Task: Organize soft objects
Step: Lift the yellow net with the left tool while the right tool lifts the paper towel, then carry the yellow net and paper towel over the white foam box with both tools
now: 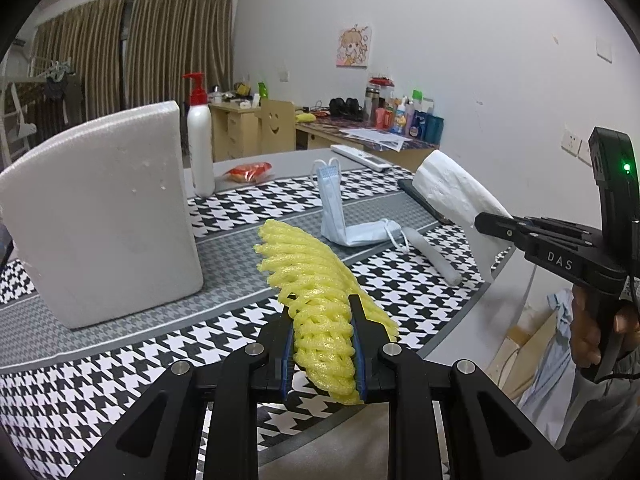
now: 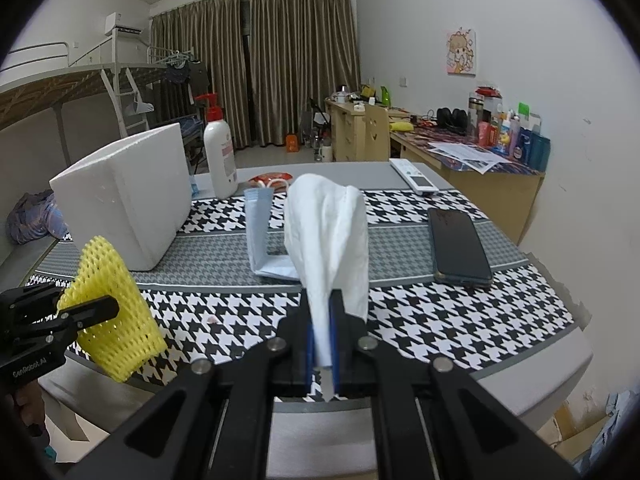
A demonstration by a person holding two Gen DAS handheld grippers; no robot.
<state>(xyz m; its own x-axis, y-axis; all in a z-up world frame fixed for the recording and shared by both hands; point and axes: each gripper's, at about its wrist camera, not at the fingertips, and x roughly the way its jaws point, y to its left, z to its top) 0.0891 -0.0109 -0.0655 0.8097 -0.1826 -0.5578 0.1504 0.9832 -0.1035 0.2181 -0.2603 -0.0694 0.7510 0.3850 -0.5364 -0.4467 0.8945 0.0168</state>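
My left gripper [image 1: 320, 308] is shut on a yellow foam net sleeve [image 1: 308, 268], held above the table's near edge. My right gripper [image 2: 324, 300] is shut on a white tissue [image 2: 332, 220] that stands up from its jaws. In the left wrist view the right gripper [image 1: 480, 220] holds that tissue [image 1: 452, 196] at the right, over the table's edge. The right wrist view shows the left gripper [image 2: 92, 308] with the net [image 2: 116, 312] at the lower left. On the houndstooth cloth lie a folded blue face mask [image 1: 336, 216] and a white foam roll [image 1: 432, 256].
A white foam box [image 1: 100, 216] stands at the left, with a lotion bottle [image 1: 200, 140] and a red packet [image 1: 250, 170] behind it. A dark phone [image 2: 458, 244] and a remote [image 2: 414, 176] lie at the right. Desks with clutter stand beyond the table.
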